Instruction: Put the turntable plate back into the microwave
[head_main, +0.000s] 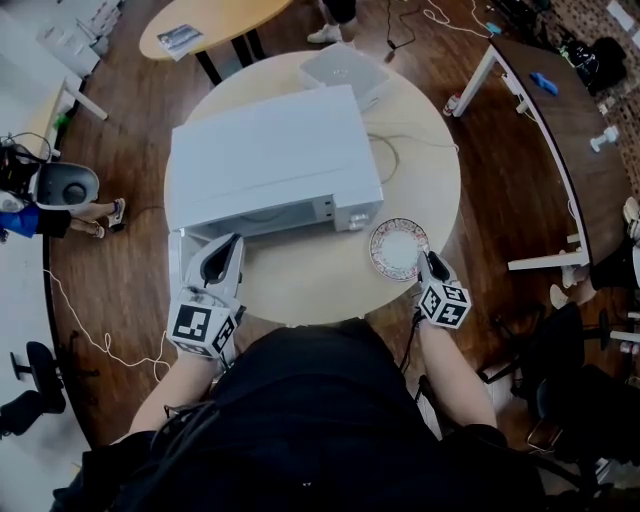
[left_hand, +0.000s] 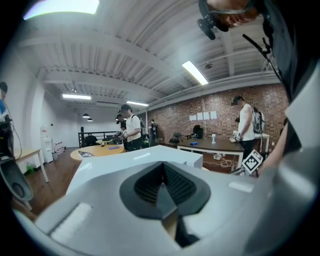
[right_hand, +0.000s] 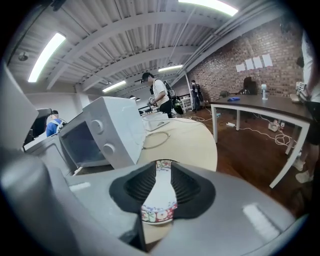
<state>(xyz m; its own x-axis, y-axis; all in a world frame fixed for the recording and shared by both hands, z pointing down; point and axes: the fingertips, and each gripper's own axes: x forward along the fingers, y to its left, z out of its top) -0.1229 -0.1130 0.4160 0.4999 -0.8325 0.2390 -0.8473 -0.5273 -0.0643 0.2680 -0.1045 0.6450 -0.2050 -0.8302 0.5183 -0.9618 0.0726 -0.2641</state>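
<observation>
Up top in the head view, the white microwave sat on the round table, its front towards the person. The turntable plate wasn't in it yet: it lay flat on the table just right of the oven. The right gripper was at the plate's near-right rim. The left gripper waited by the oven's front-left corner.

Over to the left gripper view: the left gripper had its pads pressed together, nothing I could make out between them. The microwave filled the ground right behind.

Now the right gripper view: the right gripper had its jaws parted, and the plate, with its flowered rim, ran up the gap. The pads flanked it but didn't look clamped. The microwave stood ahead on the left, dark cavity showing, so the door looked open.

By my reading, this was the pick-up, grip not yet made. Next call: pinch that rim firmly, lift without tipping, swing left to the opening and set the plate down level inside.
</observation>
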